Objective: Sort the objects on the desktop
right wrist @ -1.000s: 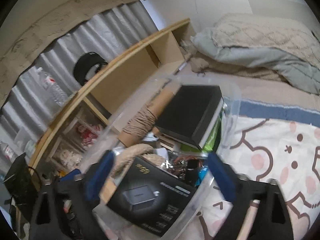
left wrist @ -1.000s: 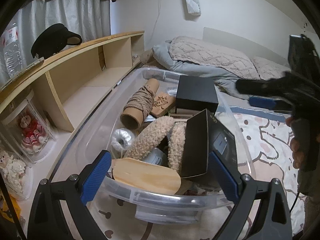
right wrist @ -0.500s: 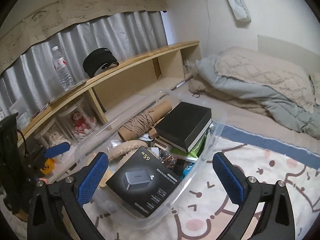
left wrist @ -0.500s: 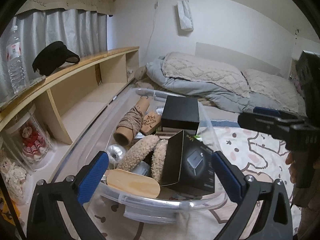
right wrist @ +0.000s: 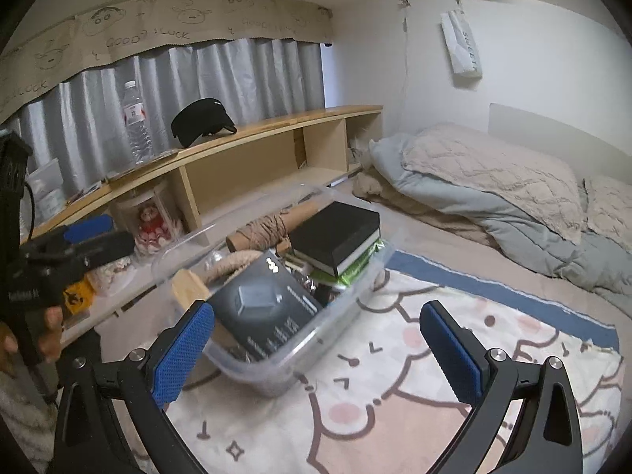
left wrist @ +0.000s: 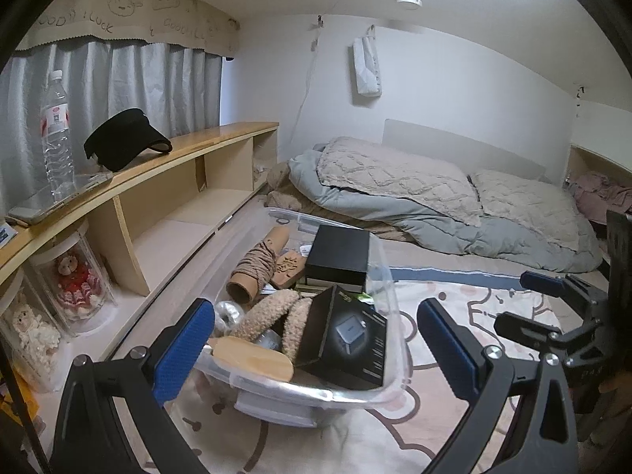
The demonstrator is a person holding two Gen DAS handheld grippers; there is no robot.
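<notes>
A clear plastic bin (left wrist: 316, 393) sits on a cartoon-print mat and holds several items. A black charger box (left wrist: 351, 339) leans at its near end, beside fuzzy beige pieces (left wrist: 268, 316) and a wooden board (left wrist: 252, 357). Farther back lie a twine-wrapped cardboard tube (left wrist: 256, 264) and a flat black box (left wrist: 339, 252). My left gripper (left wrist: 316, 316) hovers open and empty above the bin's near end. My right gripper (right wrist: 316, 316) is open and empty over the mat, to the right of the bin (right wrist: 276, 359) and charger box (right wrist: 264, 300).
A wooden shelf (left wrist: 189, 150) runs along the left with a black visor (left wrist: 122, 146), a water bottle (left wrist: 57, 130) and doll jars (left wrist: 75, 280) below. Bedding (left wrist: 414, 197) fills the back. The mat (right wrist: 395, 395) spreads to the right of the bin.
Both grippers have drawn back and up from the bin, so more of the room shows. The items in the bin have not moved.
</notes>
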